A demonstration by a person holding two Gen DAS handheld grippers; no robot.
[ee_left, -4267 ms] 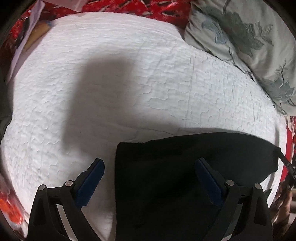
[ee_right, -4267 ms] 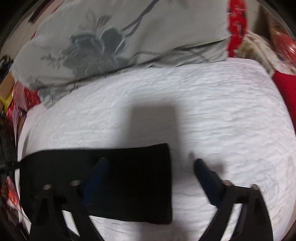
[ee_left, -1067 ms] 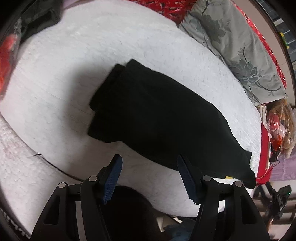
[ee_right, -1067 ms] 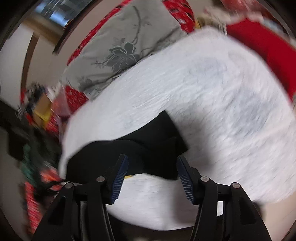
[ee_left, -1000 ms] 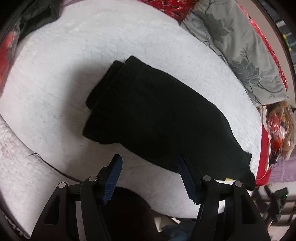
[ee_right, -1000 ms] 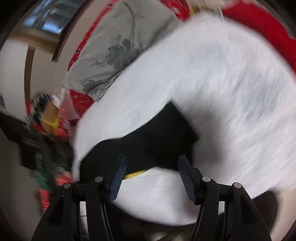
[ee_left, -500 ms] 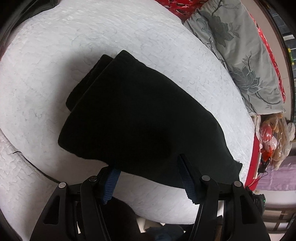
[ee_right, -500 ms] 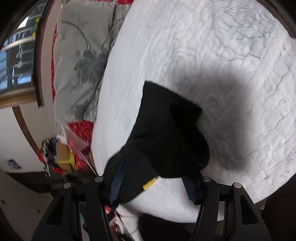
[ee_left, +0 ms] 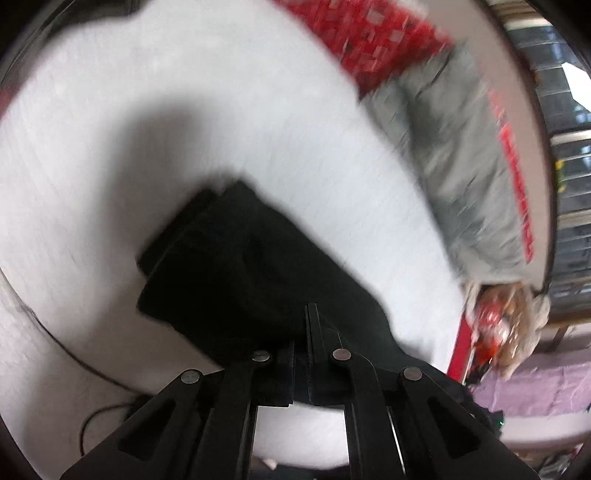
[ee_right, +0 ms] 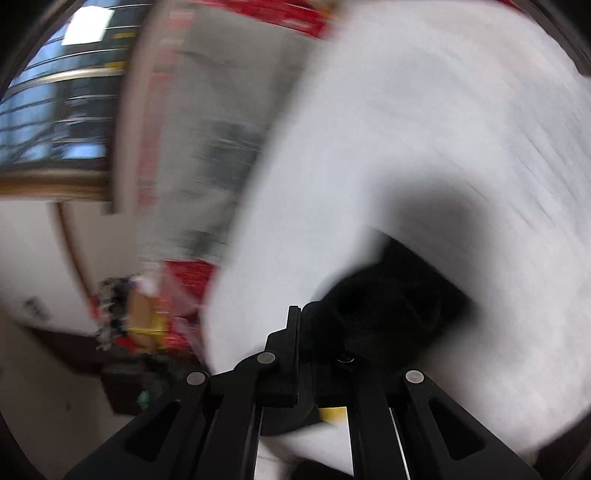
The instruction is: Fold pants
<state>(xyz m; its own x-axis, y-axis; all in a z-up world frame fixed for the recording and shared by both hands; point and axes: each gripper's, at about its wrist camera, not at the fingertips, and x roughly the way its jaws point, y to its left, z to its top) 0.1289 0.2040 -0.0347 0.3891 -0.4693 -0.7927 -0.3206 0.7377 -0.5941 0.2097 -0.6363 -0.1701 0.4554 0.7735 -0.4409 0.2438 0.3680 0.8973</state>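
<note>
The folded black pants (ee_left: 251,266) lie on a white quilted bed (ee_left: 258,110); both views are blurred by motion. In the left wrist view my left gripper (ee_left: 303,332) has its jaws closing tight on the pants' near edge, with black fabric pinched between the fingers. In the right wrist view the pants (ee_right: 388,314) bunch up at the bed's edge, and my right gripper (ee_right: 301,325) has its jaws closing on that bunched end, fabric between them. A yellow tag (ee_right: 332,413) shows under the cloth by the right fingers.
A grey flowered pillow (ee_left: 461,147) lies along the far side of the quilt (ee_right: 424,129), on a red patterned cover (ee_left: 369,33). Clutter (ee_left: 506,325) and purple cloth (ee_left: 535,387) sit off the bed's end. A window (ee_right: 55,110) and more clutter (ee_right: 129,321) show beyond the bed.
Both grippers went from open, with the pants' edge between the blue pads, to shut on the fabric. Both views have swung and blurred, and the pants now bunch up at the fingers.
</note>
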